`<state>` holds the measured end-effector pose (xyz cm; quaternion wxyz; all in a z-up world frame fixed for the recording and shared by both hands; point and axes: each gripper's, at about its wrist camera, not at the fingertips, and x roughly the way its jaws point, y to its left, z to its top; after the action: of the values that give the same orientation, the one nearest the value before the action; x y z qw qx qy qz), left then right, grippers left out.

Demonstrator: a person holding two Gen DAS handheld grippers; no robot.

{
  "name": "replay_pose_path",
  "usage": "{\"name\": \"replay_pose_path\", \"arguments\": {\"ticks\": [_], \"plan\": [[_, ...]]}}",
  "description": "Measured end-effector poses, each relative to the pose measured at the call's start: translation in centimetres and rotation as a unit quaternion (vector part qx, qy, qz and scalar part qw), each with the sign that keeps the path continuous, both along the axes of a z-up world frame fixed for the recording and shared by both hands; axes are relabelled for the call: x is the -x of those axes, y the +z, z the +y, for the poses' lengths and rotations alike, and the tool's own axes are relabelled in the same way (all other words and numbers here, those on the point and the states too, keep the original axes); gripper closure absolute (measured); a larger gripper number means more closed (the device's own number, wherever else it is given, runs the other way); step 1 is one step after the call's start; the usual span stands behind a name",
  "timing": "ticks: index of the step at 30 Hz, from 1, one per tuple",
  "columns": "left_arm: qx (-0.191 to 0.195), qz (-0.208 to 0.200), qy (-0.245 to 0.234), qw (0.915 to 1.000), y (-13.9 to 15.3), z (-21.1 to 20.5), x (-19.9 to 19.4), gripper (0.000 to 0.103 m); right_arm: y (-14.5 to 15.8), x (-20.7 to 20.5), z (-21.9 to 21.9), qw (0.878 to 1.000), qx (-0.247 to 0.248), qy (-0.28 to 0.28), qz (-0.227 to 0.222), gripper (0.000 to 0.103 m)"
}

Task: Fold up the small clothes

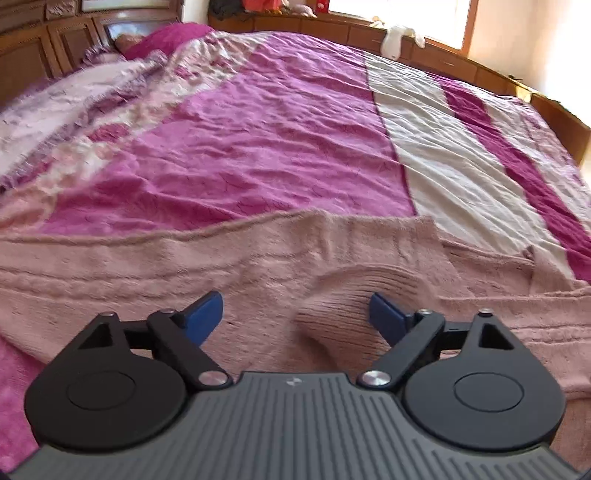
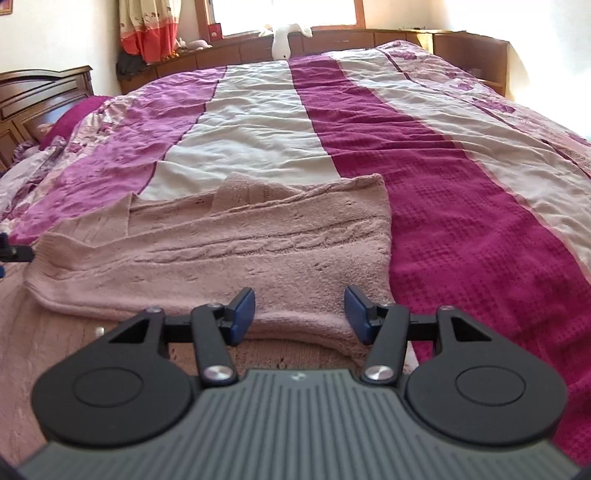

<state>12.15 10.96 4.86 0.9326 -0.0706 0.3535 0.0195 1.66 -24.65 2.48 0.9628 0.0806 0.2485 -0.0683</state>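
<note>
A dusty-pink knitted sweater (image 1: 229,266) lies partly folded on the bed, with a cable pattern (image 2: 258,243) showing on its upper layer. My left gripper (image 1: 295,317) is open just above the knit, and a ribbed cuff (image 1: 340,314) bulges between its blue fingers. My right gripper (image 2: 299,314) is open too, its fingers straddling the near folded edge (image 2: 299,325) of the sweater without pinching it. A bit of the left gripper (image 2: 11,254) shows at the left edge of the right wrist view.
The bed carries a wrinkled bedspread (image 2: 461,206) striped magenta, pink and cream. A wooden headboard (image 1: 44,44) stands at the far left. A low wooden ledge under the window holds a white soft toy (image 2: 282,40). A curtain (image 2: 147,29) hangs beside it.
</note>
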Motion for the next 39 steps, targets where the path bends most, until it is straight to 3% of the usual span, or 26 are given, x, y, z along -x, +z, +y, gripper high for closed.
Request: {"name": "replay_pose_path", "arguments": {"ticks": [3, 5, 7, 9, 10, 14, 17, 22, 24, 28, 33, 39], "plan": [[0.021, 0.001, -0.024, 0.9995, -0.6, -0.9, 0.0, 0.021, -0.3, -0.1, 0.1, 1.000, 0.007, 0.001, -0.003, 0.047], [0.004, -0.001, -0.033, 0.9995, -1.0, -1.9, 0.1, 0.034, -0.5, -0.1, 0.0, 1.000, 0.003, -0.001, -0.006, 0.047], [-0.010, 0.007, -0.037, 0.9992, -1.6, -2.8, -0.2, 0.065, -0.5, -0.1, 0.0, 1.000, -0.001, -0.001, -0.009, 0.047], [0.008, 0.008, -0.036, 0.9993, -1.8, -3.0, -0.1, 0.079, -0.6, 0.0, 0.0, 1.000, -0.002, 0.001, -0.013, 0.047], [0.013, -0.002, -0.031, 0.9994, -1.5, -3.1, 0.2, 0.080, -0.7, 0.1, 0.0, 1.000, -0.002, 0.002, -0.014, 0.047], [-0.009, -0.062, -0.018, 0.9979, 1.5, -4.1, 2.4, 0.080, -0.8, 0.2, -0.2, 1.000, -0.008, 0.003, -0.018, 0.047], [-0.009, -0.073, -0.011, 0.9972, 3.1, -4.1, 3.3, 0.078, -0.9, 0.2, -0.2, 1.000, -0.010, 0.003, -0.021, 0.047], [-0.073, -0.079, 0.018, 0.9940, 3.8, -3.3, 4.0, 0.056, -1.0, 0.2, -0.2, 1.000, -0.009, 0.003, -0.022, 0.047], [-0.080, -0.077, 0.029, 0.9934, 3.8, -2.5, 4.2, 0.053, -1.0, 0.2, -0.3, 1.000, -0.010, 0.003, -0.023, 0.047], [-0.058, -0.061, 0.035, 0.9959, 3.4, -1.0, 4.9, 0.053, -1.0, 0.2, -0.3, 1.000, -0.007, 0.003, -0.023, 0.046], [-0.038, -0.049, 0.010, 0.9980, 2.3, -1.6, 5.3, 0.053, -1.0, 0.3, -0.1, 1.000, -0.002, 0.002, -0.024, 0.046], [-0.090, -0.013, -0.024, 0.9956, 0.1, -4.1, 4.2, 0.053, -1.1, 0.3, 0.0, 1.000, 0.002, 0.002, -0.024, 0.046]]}}
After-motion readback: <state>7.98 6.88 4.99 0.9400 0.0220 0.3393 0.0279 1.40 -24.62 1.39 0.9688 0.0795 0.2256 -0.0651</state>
